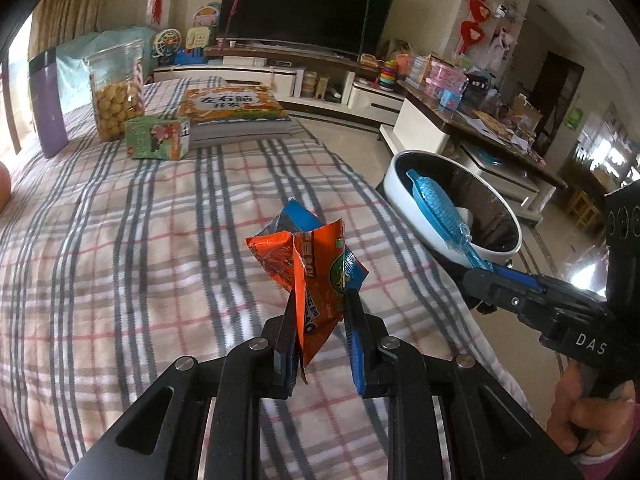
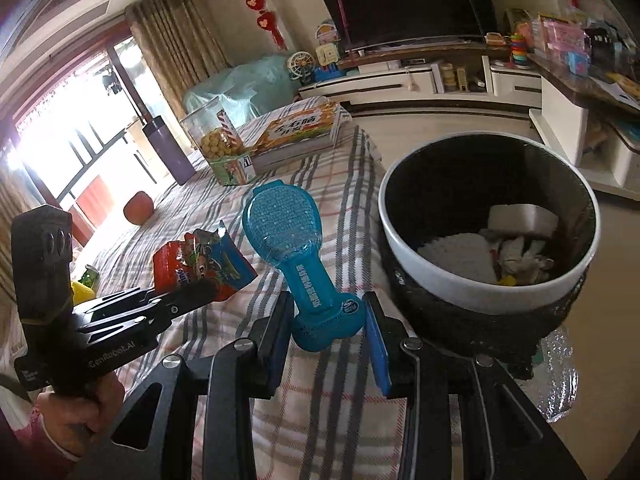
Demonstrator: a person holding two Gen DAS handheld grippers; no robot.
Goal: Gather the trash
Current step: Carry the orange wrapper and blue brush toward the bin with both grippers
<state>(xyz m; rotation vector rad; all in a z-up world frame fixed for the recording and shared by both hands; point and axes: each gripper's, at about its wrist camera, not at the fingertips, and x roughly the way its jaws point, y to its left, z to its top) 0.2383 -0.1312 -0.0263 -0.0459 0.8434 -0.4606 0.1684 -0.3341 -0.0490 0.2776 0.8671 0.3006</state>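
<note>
My left gripper (image 1: 319, 300) is shut on an orange and blue snack wrapper (image 1: 310, 268) and holds it above the checked tablecloth (image 1: 140, 260). The wrapper also shows in the right wrist view (image 2: 204, 264). My right gripper (image 2: 328, 304) is shut on a blue plastic package (image 2: 288, 232), held at the table's right edge beside the trash bin (image 2: 472, 292). In the left wrist view the blue package (image 1: 436, 204) hangs over the bin (image 1: 404, 200). The bin has a white rim and holds crumpled paper (image 2: 516, 256).
On the table's far end stand a purple bottle (image 1: 46, 108), a clear jar of snacks (image 1: 116, 92), a green carton (image 1: 158, 136) and a stack of books (image 1: 236, 112). An orange fruit (image 2: 138, 208) and yellow-green items (image 2: 84, 284) lie at the left. A TV stand (image 1: 280, 72) is behind.
</note>
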